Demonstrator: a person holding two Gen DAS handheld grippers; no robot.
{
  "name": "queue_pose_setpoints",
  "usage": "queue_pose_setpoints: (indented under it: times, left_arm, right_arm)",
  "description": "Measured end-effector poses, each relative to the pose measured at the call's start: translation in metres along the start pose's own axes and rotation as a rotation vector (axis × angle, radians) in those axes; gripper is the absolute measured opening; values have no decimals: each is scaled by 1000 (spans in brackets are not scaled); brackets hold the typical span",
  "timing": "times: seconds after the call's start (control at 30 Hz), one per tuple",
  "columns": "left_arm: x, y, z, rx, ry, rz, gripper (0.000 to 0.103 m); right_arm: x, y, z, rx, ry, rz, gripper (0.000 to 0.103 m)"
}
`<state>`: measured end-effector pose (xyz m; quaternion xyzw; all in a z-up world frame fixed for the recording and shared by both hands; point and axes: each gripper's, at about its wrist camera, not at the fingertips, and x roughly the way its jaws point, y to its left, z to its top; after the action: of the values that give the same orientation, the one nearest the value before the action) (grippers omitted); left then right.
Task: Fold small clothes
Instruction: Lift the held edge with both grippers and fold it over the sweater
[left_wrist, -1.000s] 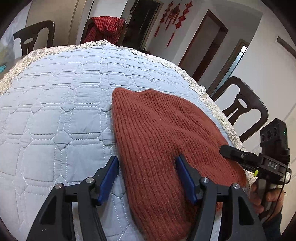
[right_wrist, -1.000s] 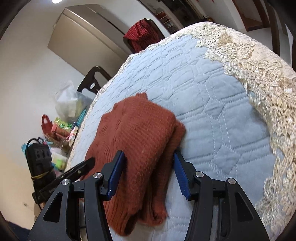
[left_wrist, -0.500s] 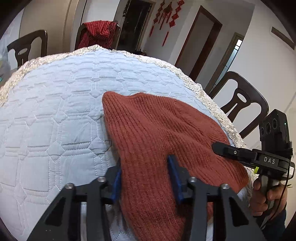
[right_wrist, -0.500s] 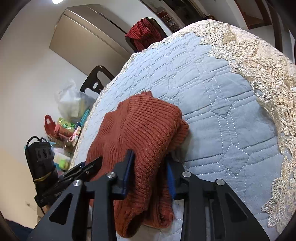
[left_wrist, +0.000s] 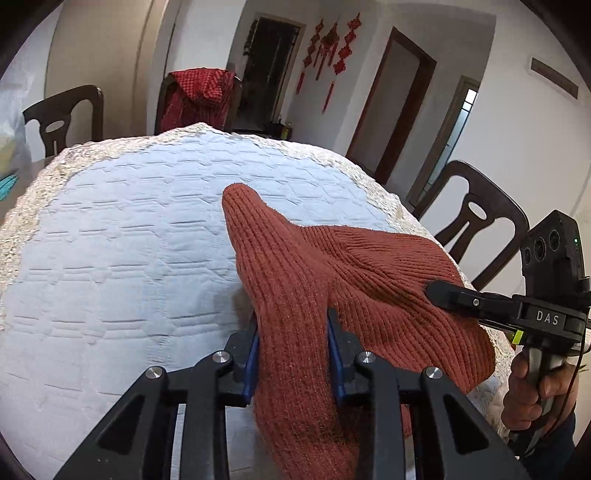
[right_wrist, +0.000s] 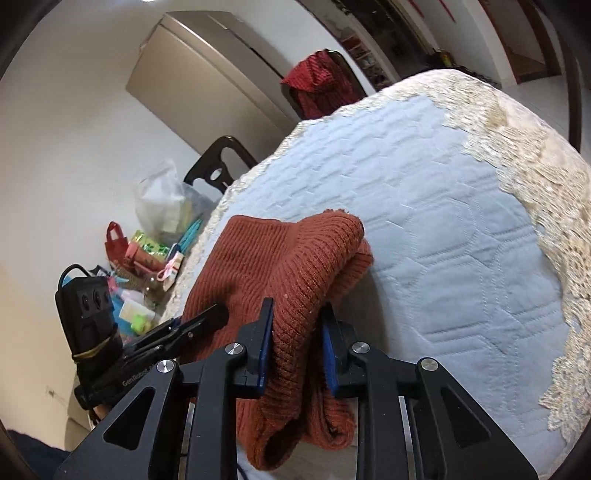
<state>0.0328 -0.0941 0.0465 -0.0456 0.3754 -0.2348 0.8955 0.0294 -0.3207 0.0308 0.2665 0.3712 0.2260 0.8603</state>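
A rust-red ribbed knit garment (left_wrist: 332, 280) lies partly lifted at the near edge of a round table with a pale blue quilted cover (left_wrist: 122, 251). My left gripper (left_wrist: 293, 350) is shut on its near left edge and holds that edge up off the cover. My right gripper (right_wrist: 295, 341) is shut on the garment (right_wrist: 280, 266) at its near right edge, where the knit bunches in folds. The right gripper also shows in the left wrist view (left_wrist: 480, 302), and the left gripper shows in the right wrist view (right_wrist: 177, 328).
Dark wooden chairs (left_wrist: 476, 218) stand around the table; one holds a red checked cloth (left_wrist: 199, 96). The cover has a cream lace border (right_wrist: 554, 192). Bags and clutter (right_wrist: 155, 236) lie beyond the table's left side.
Both grippers have closed on the garment's near edge and lifted it. The knit has bunched up and risen off the cover.
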Motion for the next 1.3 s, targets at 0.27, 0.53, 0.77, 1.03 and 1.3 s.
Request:
queue_pose_setpoints:
  times: [0.27,0.53,0.77,1.03,1.3]
  left_arm:
    - [-16,60,17,-33,-34,53,33]
    - [-33,127,43,-73,-81,108,33]
    - [-13,183,44,-123,-57,137,34]
    - [-23,198,21,-176,-54,193,47]
    - [-7,177,42,-95,-67,195,47]
  right_arm:
    - [56,39,16,-58,43,58,23]
    - [112,84,34,-127,73,129,23]
    - [164,97,41,-144,105,145,23]
    - [179,63,34,-75,169,50,28]
    - [175,101,55,-246,91,-27,28]
